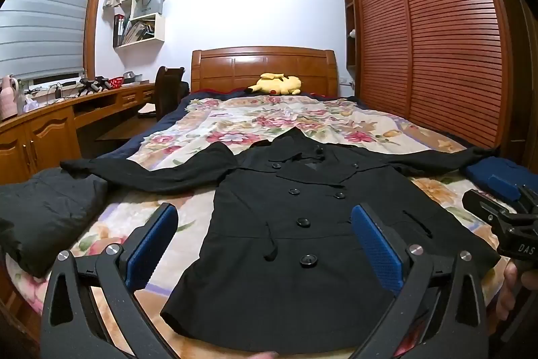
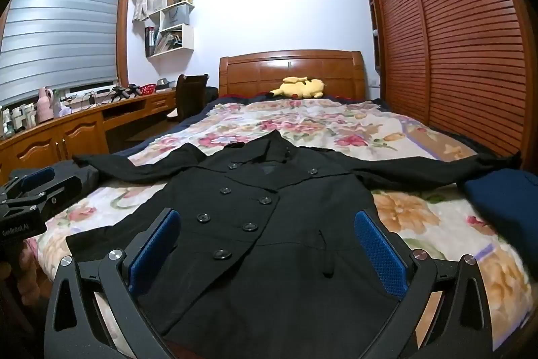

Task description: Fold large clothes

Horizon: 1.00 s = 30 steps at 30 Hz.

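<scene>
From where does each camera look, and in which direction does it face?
Left wrist: sits on the left gripper, faces the headboard over the coat; its open fingers, the right gripper and a hand show.
Right wrist: sits on the right gripper, faces the same way; its open fingers and the left gripper show.
Shared: coat, blanket, yellow plush, wardrobe, desk.

Wooden headboard (image 1: 264,64), slatted wardrobe (image 1: 433,32), blinds (image 1: 40,22).
</scene>
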Each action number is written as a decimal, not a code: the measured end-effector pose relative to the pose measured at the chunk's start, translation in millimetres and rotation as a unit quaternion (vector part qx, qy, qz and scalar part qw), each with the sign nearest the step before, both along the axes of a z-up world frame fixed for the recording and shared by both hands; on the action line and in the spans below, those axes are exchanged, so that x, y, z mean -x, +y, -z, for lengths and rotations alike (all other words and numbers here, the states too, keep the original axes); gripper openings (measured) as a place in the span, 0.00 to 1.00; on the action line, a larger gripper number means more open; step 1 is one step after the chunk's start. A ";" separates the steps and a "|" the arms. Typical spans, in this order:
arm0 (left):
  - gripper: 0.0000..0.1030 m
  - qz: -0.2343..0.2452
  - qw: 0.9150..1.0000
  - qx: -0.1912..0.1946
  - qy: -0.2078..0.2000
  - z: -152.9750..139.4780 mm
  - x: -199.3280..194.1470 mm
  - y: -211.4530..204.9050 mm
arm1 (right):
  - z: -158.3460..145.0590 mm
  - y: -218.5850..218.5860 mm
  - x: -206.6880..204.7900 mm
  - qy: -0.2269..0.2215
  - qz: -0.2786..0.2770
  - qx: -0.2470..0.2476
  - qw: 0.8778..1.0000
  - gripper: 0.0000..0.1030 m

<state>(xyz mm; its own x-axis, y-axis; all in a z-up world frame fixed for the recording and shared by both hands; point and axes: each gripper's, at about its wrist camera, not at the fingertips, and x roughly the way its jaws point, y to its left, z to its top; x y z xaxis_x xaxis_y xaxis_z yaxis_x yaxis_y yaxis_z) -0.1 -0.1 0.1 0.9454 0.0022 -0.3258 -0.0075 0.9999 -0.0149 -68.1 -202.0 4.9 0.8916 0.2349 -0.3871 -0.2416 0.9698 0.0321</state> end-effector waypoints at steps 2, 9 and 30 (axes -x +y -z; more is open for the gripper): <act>1.00 0.001 1.000 0.000 0.001 -0.1 -0.1 0.2 | 0.2 -0.4 -0.4 0.002 0.000 -0.002 1.000 1.00; 1.00 0.000 1.000 -0.003 0.002 -0.1 -0.1 -0.3 | 0.6 0.2 0.5 -0.002 0.003 0.002 1.000 1.00; 1.00 0.000 1.000 -0.005 0.004 -7.1 -0.8 -2.3 | -0.5 0.2 -1.2 0.003 0.003 0.001 1.000 1.00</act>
<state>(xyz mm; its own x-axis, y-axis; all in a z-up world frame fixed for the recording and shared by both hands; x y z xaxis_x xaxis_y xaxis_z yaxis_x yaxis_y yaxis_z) 0.7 -2.4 7.2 0.9427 0.0052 -0.3336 -0.0071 1.0000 -0.0045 -66.9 -201.8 5.4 0.8906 0.2289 -0.3929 -0.2357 0.9713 0.0317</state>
